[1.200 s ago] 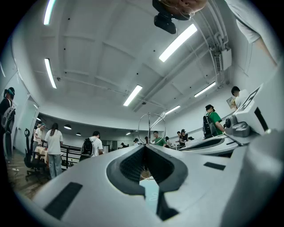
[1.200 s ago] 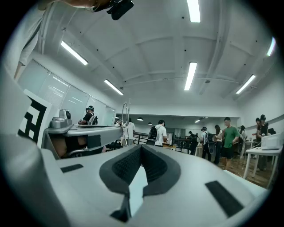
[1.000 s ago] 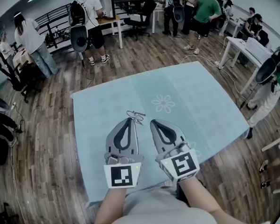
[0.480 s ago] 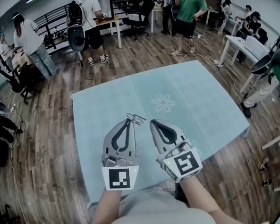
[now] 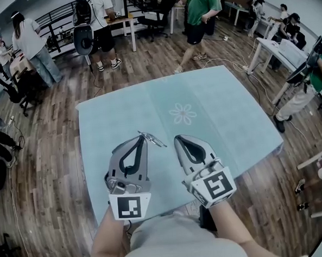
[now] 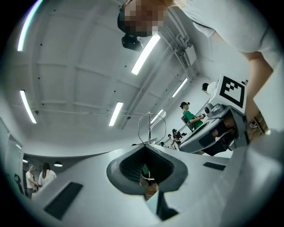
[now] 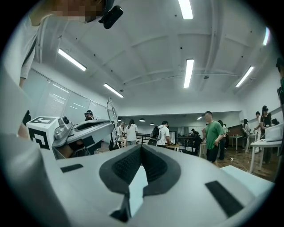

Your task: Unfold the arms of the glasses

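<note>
Left hand-held gripper (image 5: 141,136) is clamped on the glasses (image 5: 152,137), thin wire frame, pinched right at the jaw tips. In the left gripper view the jaws meet at the tip (image 6: 145,145) and one lens loop of the glasses (image 6: 151,127) sticks up past them against the ceiling lights, with a straight wire crossing the loop. Can't tell whether the arms are folded; the frame is too thin to read.

Right hand-held gripper (image 5: 178,138) is narrow, jaws together at the tip (image 7: 141,147), nothing between them. It sits just beside the left one, tips near each other but apart, not touching the glasses. From the right gripper view, the left hand-held gripper (image 7: 84,131) is off to my left with the glasses (image 7: 110,111) standing up from its tip.

Both hand-held grippers point away from me and tilt upward; both gripper views look toward the ceiling. The glasses are in the air over the near-middle part of the desk (image 5: 214,105), which has a pale blue cloth with a flower print (image 5: 183,113). The flower lies beyond the glasses and slightly right.

Around the desk: wooden floor (image 5: 48,159), a person in a green shirt (image 5: 200,9) walking at the far side, more people standing further back.
</note>
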`<state>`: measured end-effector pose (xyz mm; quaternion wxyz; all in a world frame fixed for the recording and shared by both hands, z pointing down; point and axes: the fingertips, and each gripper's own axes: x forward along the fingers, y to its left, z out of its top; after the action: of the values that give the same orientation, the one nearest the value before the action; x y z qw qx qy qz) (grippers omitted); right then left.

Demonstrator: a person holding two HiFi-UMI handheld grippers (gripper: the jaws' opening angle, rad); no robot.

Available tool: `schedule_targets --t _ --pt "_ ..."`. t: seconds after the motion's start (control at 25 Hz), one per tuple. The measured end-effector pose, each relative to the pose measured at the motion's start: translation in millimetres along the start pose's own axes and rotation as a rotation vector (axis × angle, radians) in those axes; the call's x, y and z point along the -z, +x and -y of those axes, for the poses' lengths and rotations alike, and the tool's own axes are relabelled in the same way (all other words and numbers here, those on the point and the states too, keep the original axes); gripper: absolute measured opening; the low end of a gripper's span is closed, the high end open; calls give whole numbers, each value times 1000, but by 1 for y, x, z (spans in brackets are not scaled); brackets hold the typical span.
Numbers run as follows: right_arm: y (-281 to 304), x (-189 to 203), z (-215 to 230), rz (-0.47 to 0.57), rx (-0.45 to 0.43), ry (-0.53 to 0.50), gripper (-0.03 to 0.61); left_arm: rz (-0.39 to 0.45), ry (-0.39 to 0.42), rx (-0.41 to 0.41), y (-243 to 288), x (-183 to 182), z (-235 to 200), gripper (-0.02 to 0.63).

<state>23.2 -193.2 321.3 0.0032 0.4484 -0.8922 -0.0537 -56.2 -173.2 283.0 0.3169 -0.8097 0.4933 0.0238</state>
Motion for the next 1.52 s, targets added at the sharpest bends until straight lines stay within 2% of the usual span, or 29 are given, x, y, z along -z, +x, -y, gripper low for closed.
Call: schedule_targets --t 0.36,0.56,0.68,0.88,1.0,1.24,1.52 --pt "-16 0 -10 -2 -86 -39 8 84 193 77 -16 -16 21 8" --pt "-28 -12 -26 31 -203 6 8 115 291 106 -25 -15 25 8" --pt "-44 -24 -27 61 -218 32 8 104 335 112 -30 -11 27 8" --pt "-60 -39 -32 88 -256 -8 17 46 372 95 -26 -2 21 8" --pt "-66 -47 -49 98 -296 -44 104 49 370 92 -27 -5 23 8" --pt "-67 -48 -68 83 -300 -156 101 60 376 106 -27 -8 28 8" --pt "-59 -43 -65 57 -280 -131 37 62 381 120 -26 -9 31 8"
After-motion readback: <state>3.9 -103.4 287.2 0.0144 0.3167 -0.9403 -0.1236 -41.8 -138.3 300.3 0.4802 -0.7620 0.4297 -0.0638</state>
